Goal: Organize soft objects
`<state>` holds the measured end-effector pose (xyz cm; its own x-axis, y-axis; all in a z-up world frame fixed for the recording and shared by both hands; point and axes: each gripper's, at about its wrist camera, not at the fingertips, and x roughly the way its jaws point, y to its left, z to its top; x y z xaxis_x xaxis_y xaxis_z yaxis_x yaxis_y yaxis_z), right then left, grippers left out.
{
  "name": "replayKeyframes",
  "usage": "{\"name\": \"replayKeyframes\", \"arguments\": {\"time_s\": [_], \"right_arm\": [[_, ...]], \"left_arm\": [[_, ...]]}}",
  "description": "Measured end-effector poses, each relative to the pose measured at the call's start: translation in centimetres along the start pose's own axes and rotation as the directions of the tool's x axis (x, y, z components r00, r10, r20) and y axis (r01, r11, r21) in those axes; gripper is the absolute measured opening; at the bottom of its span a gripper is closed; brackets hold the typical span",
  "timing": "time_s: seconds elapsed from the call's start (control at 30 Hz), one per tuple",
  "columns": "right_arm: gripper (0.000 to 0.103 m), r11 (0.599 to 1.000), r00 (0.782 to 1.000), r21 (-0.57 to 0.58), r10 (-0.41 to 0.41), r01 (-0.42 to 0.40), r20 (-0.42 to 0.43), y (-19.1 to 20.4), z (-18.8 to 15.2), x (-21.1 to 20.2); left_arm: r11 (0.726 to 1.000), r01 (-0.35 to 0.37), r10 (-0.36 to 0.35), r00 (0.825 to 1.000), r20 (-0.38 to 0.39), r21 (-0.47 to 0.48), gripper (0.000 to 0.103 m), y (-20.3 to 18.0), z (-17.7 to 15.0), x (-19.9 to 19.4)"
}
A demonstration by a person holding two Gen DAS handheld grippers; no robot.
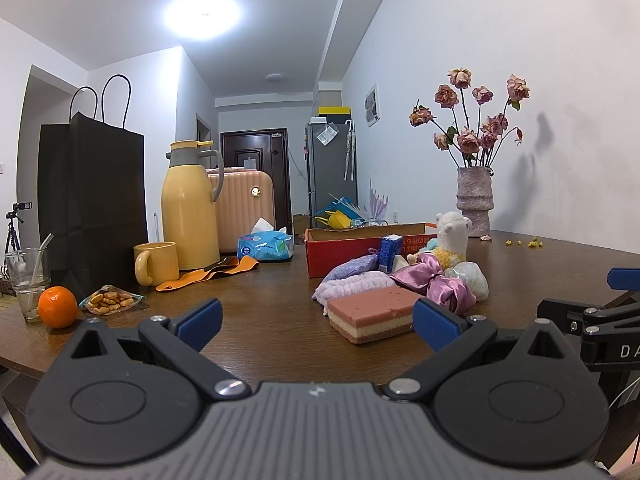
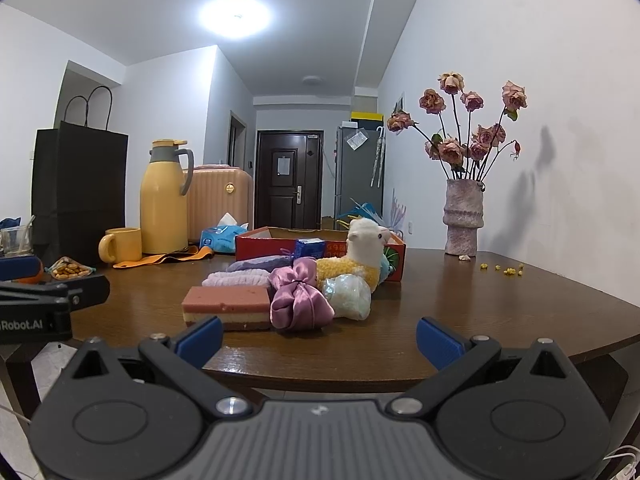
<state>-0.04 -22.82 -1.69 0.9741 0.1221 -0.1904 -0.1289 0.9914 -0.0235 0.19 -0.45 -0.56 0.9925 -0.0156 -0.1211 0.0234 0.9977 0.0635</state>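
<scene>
Both claws, the left gripper (image 1: 316, 322) and right gripper (image 2: 318, 338), are held wide apart, empty. Soft things (image 2: 302, 300) are piled near the red box (image 2: 256, 242). Neighbours could be knocked off when one is grabbed.

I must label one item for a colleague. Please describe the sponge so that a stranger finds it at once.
Find the red box on the brown table; a heap of soft things lies before it. The sponge is at the heap's near left corner, beside the purple satin pouch. Only it is a flat block with pink, cream and brown layers.
</scene>
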Motion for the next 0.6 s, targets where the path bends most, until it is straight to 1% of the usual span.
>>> {"name": "replayKeyframes", "arguments": {"time_s": [0.6], "right_arm": [[0.103,1.000,1.000,0.012,0.001,-0.001,0.001,-0.37,0.12,0.34]], "left_arm": [[1.000,-0.002,0.002,1.000,0.000,0.004,0.103,-0.08,-0.10,-0.06]]}}
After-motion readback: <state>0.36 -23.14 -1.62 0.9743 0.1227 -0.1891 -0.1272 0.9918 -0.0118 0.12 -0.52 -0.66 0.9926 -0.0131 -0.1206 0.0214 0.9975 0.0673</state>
